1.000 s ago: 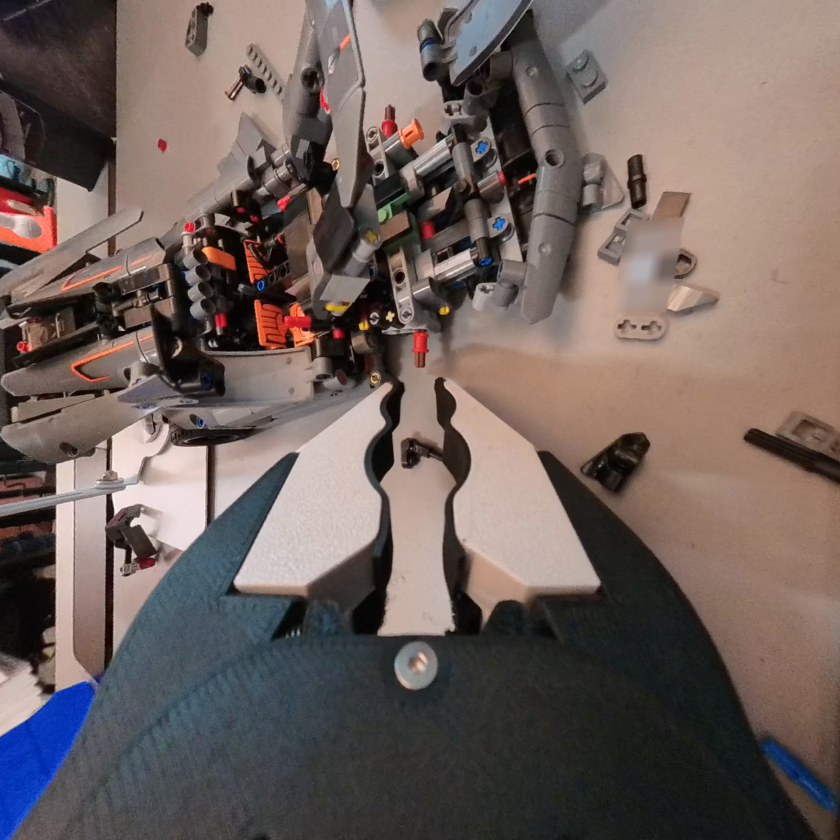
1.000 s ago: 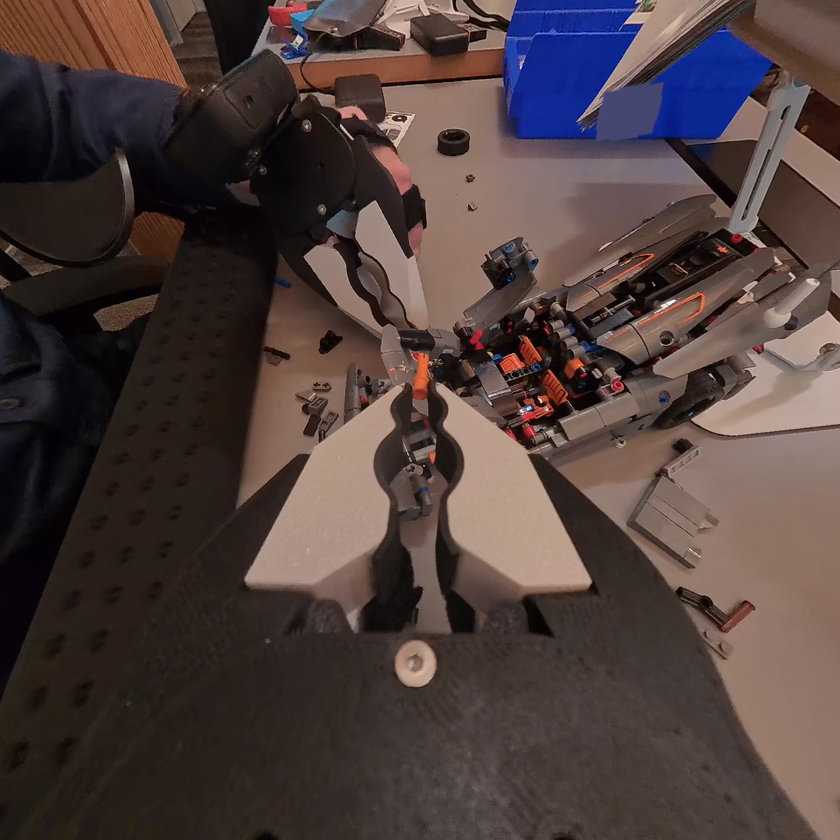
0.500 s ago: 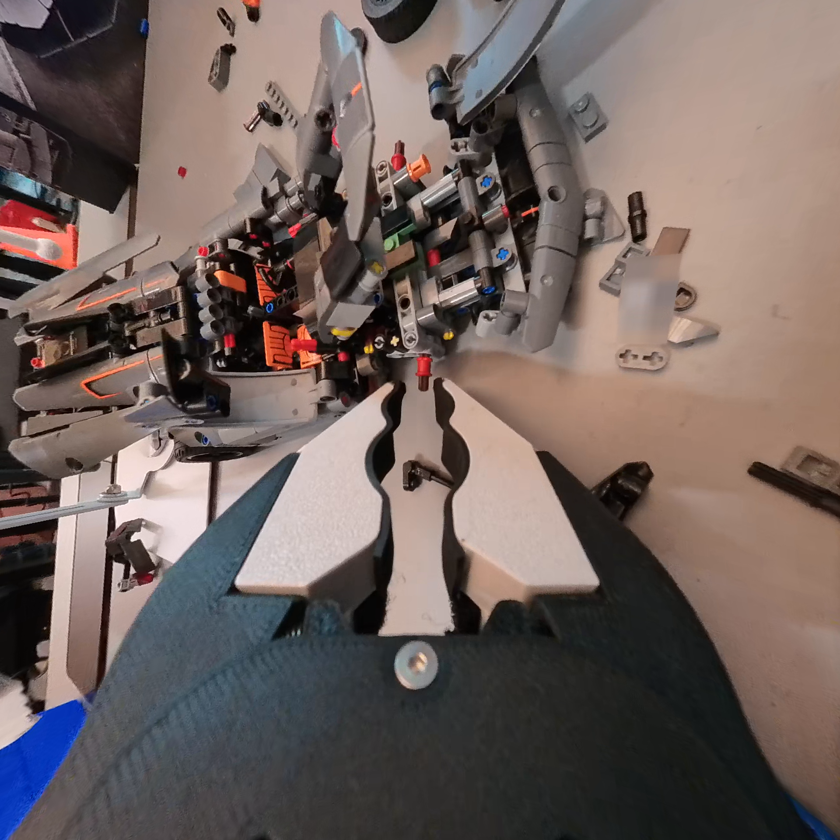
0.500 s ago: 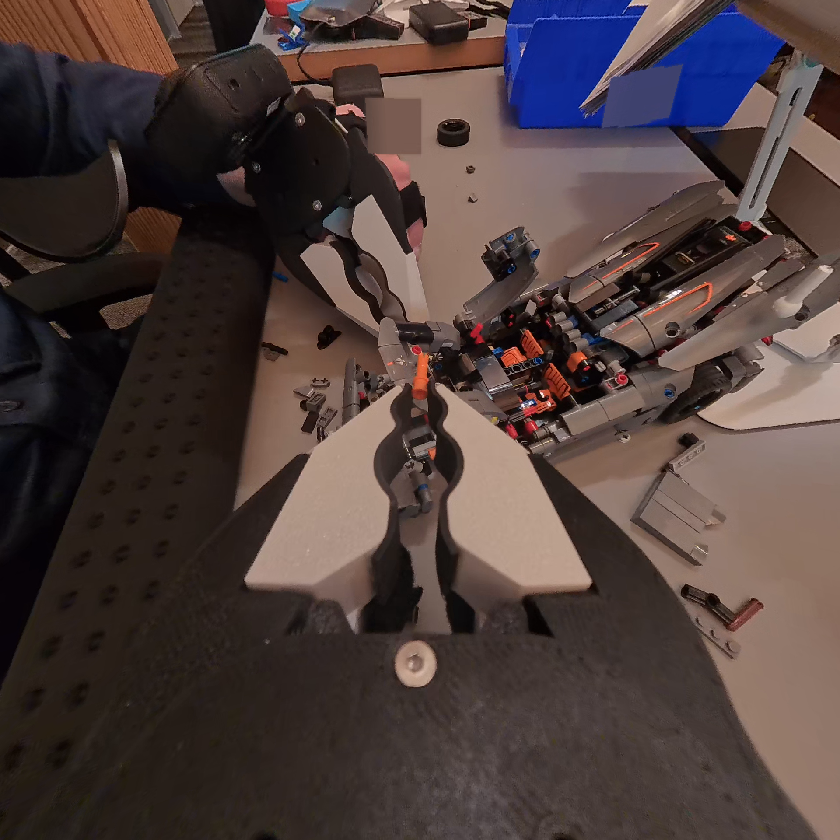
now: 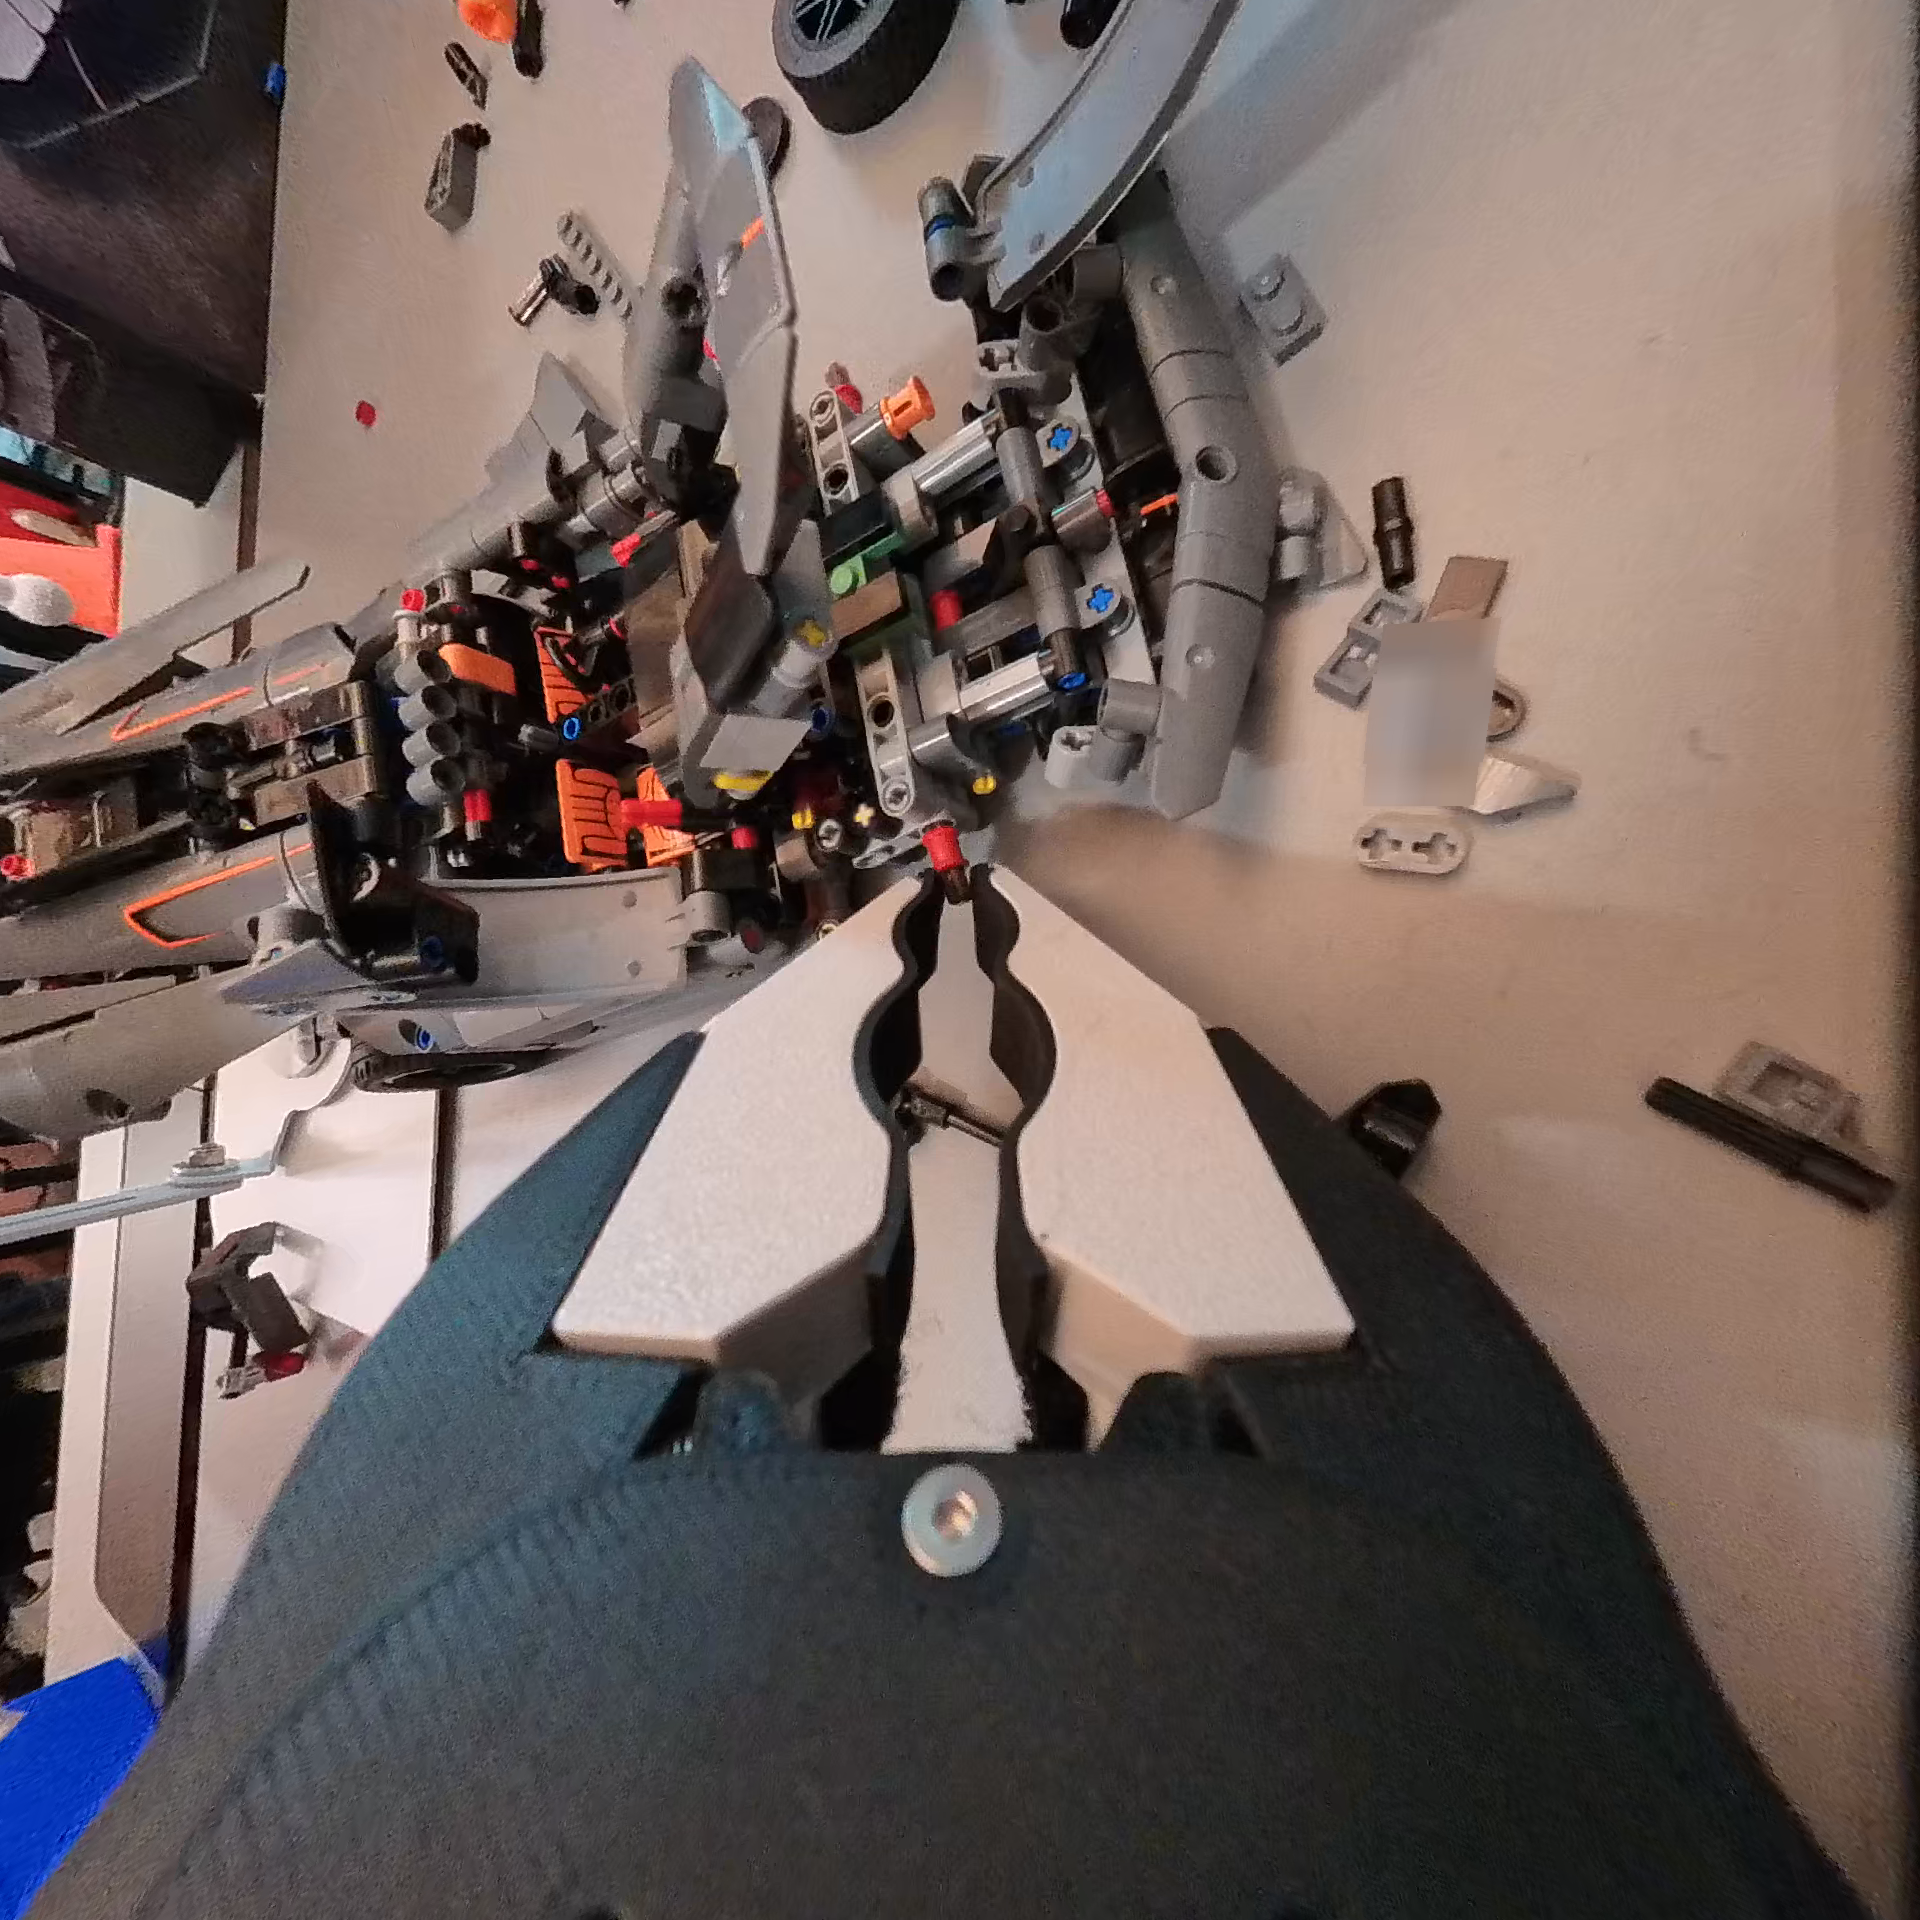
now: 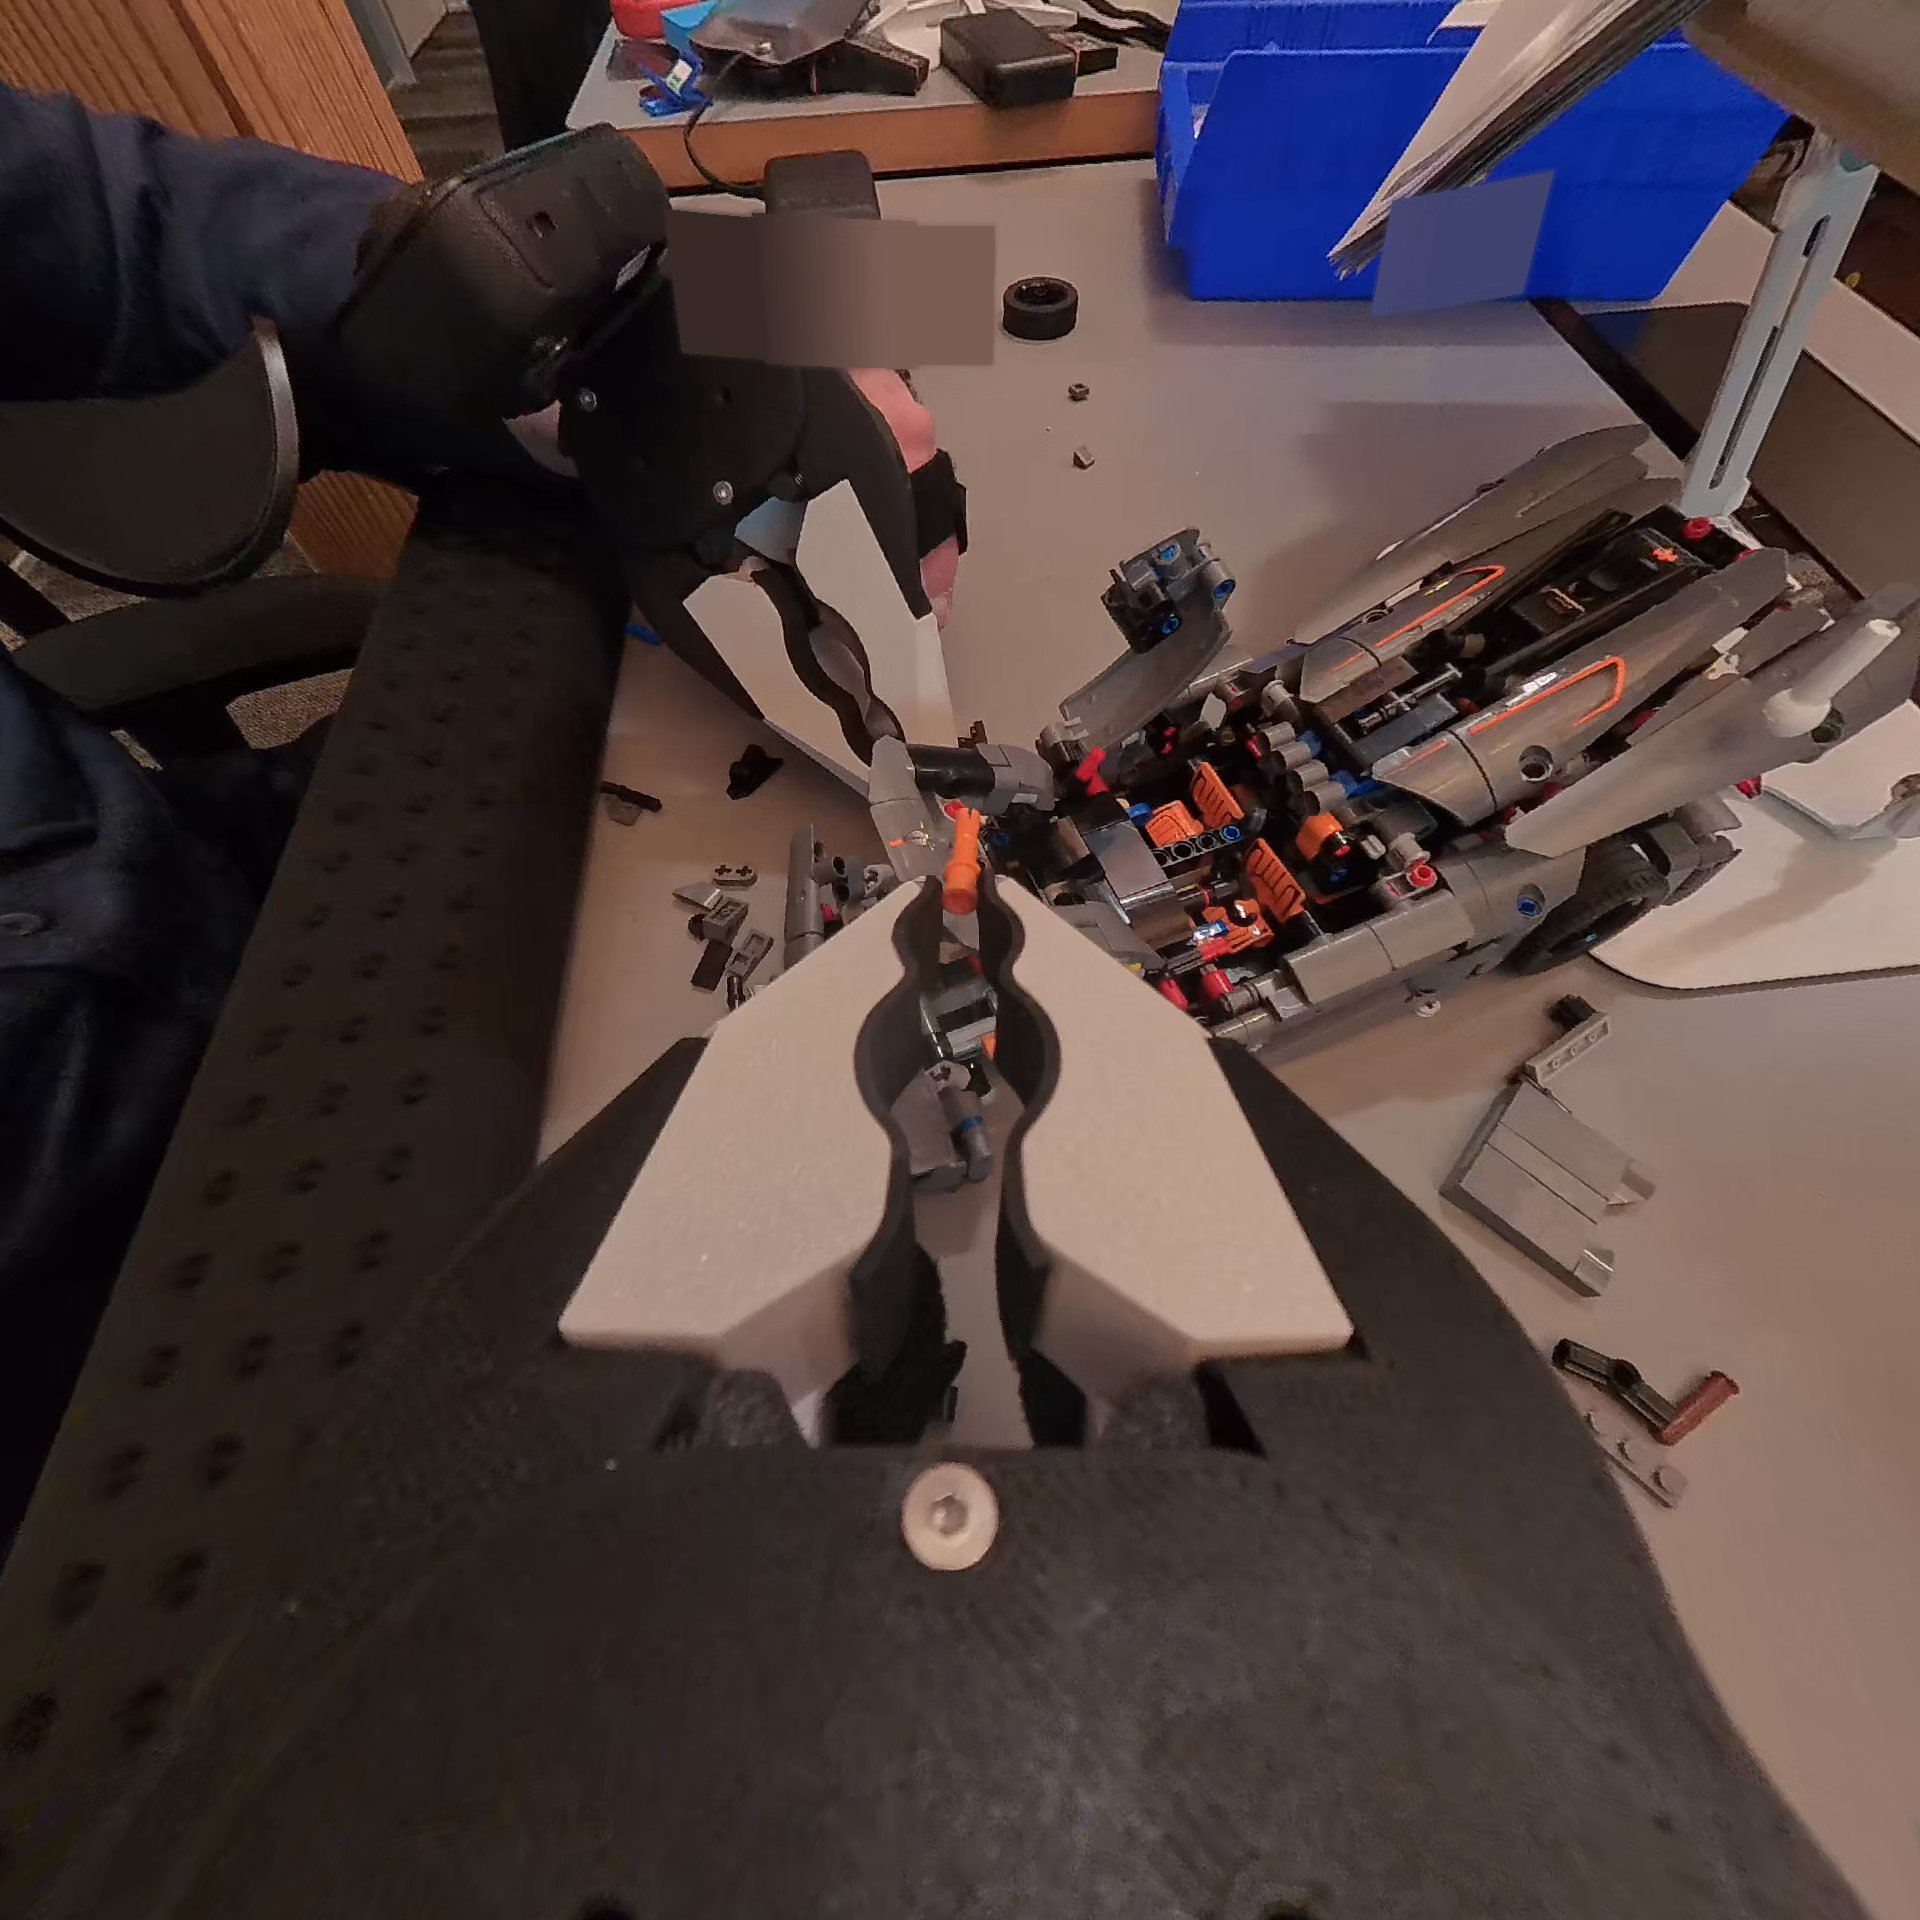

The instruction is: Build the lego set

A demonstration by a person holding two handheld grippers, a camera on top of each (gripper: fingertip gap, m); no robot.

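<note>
A grey, black and orange Lego car model (image 5: 582,727) lies on the table; it also shows in the right wrist view (image 6: 1403,790). A short red pin (image 5: 943,844) sticks out of its near end. My left gripper (image 5: 954,885) has its tips closed on that pin's dark end. In the right wrist view the left gripper (image 6: 883,727), held by a hand, touches the model's front. My right gripper (image 6: 961,899) is shut on an orange pin (image 6: 962,868) that pokes out past its tips, just before the model's front. Grey parts show through the gap between its fingers.
Loose grey and black pieces (image 5: 1413,842) lie right of the model, with a black axle (image 5: 1766,1143) and a tyre (image 5: 862,62). A grey panel (image 6: 1538,1184), a small tyre (image 6: 1039,309), blue bins (image 6: 1351,156) and a black perforated board (image 6: 364,1039) are around. Left tips to right tips: about 12 centimetres.
My left gripper moved forward to the red pin and its jaws narrowed onto it. The right gripper kept hold of the orange pin and barely moved.
</note>
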